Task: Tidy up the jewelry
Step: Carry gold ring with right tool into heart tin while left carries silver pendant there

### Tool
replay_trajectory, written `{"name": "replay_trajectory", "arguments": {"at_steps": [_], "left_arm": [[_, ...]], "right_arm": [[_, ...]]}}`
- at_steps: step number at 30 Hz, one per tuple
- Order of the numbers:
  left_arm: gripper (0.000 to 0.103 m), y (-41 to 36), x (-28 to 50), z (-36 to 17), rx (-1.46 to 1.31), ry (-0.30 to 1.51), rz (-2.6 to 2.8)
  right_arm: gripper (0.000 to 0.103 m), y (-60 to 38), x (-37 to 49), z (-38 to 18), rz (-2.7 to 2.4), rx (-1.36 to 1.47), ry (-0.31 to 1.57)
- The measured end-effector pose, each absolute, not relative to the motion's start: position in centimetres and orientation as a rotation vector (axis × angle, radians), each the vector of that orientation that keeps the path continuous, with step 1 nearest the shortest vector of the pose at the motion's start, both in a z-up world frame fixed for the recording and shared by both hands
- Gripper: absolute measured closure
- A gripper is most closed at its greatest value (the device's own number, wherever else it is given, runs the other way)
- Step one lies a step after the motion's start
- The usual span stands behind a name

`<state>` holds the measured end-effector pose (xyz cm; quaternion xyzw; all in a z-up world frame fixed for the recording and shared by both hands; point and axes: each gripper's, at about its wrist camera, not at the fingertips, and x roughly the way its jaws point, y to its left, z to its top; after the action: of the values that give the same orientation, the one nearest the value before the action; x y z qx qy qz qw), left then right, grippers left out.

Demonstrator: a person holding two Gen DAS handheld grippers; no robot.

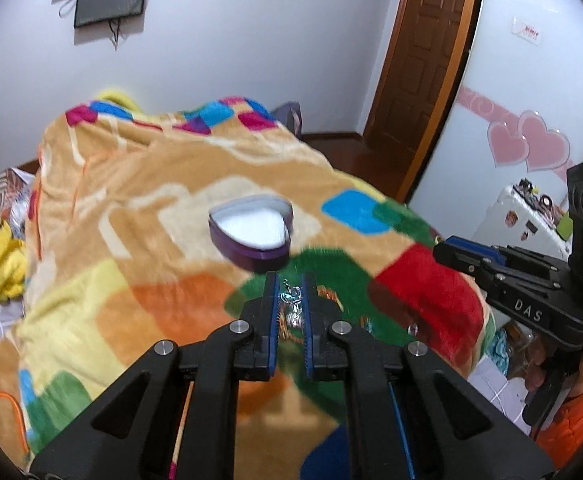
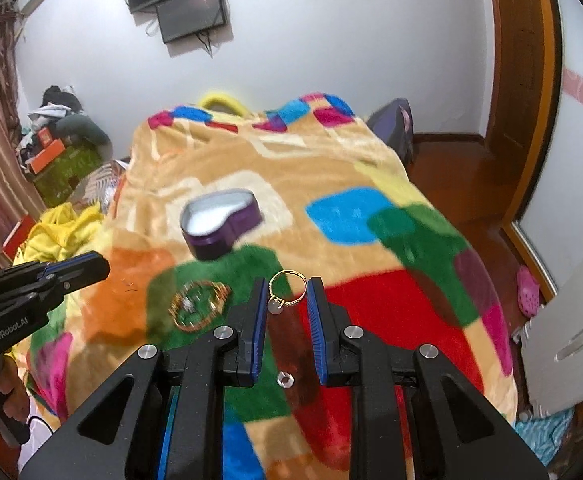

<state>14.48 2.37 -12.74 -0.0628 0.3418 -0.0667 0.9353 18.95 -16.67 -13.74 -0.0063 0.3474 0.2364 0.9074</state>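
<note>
- Left gripper [image 1: 290,300] pinching a small silvery trinket with a blue-green glint [image 1: 291,298] between narrow pads; exact type of piece too small to tell.
- Right gripper [image 2: 287,300] clamping a gold ring with a pale stone [image 2: 285,290] across its band; stone hanging at lower left, close to the left pad.
- Both pieces riding clear of the patchwork blanket [image 1: 131,184], grippers angled downward.
- Heart-shaped purple box [image 1: 251,232] sitting open on the blanket just ahead of both grippers, white lining facing up, nothing visible inside yet.
- Gold bracelet [image 2: 199,306] lying on the green patch, near the right gripper's left side, apart from the box; a small hex nut-like bit [image 2: 285,379] resting on the red patch under the right gripper.
- Judging step in hand: carrying both pieces over to the box for dropping in.
- Doing it well: keeping squeeze steady, since the ring looks held only at two thin points on the band and likely to pivot or slip.
- Bringing tips over the white lining before releasing, low enough to avoid bounce-out.
- Releasing one side at a time, avoiding a clash of gripper tips over the small opening.
- Avoiding nudging the box wall; soft blanket probably letting it tip.
</note>
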Motion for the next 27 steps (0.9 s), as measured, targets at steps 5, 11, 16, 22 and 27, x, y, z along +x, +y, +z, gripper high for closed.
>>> {"name": "replay_trajectory", "arguments": {"at_steps": [5,11,16,22,27], "left_arm": [[0.094,3.0,15.0,-10.9,-0.116,0.639,-0.122],[0.094,4.0,16.4,-9.5,-0.11,0.594,-0.1],[0.094,4.6,17.8,-9.4,-0.119,0.575,-0.09],[0.094,5.2,19.5,-9.8,-0.129,0.571,-0.087],[0.094,5.7,21.4,-10.6,-0.135,0.593,-0.087]], "right_arm": [[0.085,-15.3,19.2,-12.2,0.515,-0.025,0.658],[0.085,-13.6,20.2,-11.1,0.546,-0.025,0.615],[0.085,-12.7,21.0,-10.6,0.565,-0.025,0.596],[0.085,-11.5,21.9,-10.3,0.59,-0.017,0.58],[0.085,-10.5,23.0,-10.6,0.61,-0.022,0.587]]}}
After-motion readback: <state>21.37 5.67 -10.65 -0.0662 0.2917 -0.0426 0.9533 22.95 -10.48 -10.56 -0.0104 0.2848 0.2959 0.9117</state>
